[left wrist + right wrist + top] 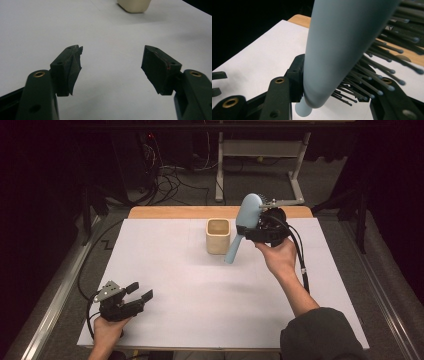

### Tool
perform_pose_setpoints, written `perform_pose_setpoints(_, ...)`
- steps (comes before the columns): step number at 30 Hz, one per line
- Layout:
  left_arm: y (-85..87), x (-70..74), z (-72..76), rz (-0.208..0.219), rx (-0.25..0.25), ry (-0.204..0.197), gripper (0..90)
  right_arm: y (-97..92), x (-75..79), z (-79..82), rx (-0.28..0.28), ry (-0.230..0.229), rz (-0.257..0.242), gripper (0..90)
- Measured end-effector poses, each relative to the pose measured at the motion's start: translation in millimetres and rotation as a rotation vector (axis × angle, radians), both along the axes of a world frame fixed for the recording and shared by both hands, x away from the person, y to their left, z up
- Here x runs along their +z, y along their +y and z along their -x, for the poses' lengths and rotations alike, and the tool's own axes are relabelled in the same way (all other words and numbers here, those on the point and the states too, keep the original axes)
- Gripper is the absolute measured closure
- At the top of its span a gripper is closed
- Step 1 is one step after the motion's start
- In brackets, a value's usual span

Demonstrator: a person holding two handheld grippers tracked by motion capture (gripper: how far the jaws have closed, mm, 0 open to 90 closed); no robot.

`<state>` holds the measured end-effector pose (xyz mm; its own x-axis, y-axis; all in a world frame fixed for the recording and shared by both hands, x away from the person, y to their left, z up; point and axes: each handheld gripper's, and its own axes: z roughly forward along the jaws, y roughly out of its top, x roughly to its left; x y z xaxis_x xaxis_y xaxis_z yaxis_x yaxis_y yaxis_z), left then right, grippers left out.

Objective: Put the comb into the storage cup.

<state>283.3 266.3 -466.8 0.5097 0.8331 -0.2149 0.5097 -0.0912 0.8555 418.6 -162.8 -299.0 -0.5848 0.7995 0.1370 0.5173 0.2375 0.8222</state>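
Observation:
A light blue hairbrush [247, 212] hangs over the table, head up and handle [234, 251] pointing down and to the left. My right gripper [252, 226] is shut on its head, just right of a beige cup [218, 236]. In the right gripper view the brush back [337, 45] lies against the left jaw and the dark bristles [372, 75] face the right jaw. At the front left my left gripper [140, 291] rests low over the white sheet, jaws wide apart with nothing between them [112, 62]. The cup [134, 5] stands far ahead of it.
A white sheet [200, 290] covers the table, with a strip of bare wood [175, 212] at its far edge. Behind the table are a metal desk frame [220, 170] and loose cables [170, 182] on the floor. A cable [302, 265] trails from the right gripper.

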Motion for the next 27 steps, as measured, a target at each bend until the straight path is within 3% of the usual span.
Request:
perform_pose_setpoints(18, -2.0, 1.8, 0.7, -0.024, -0.007, -0.02, 31.5, 11.3, 13.5, -19.9, -0.013, -0.031, 0.017, 53.3)
perform_pose_setpoints(27, -1.5, 1.3, -0.5, -0.028, -0.01, -0.01, 31.5, 13.5, 21.9, -31.3, -0.017, -0.042, 0.033, 53.3)
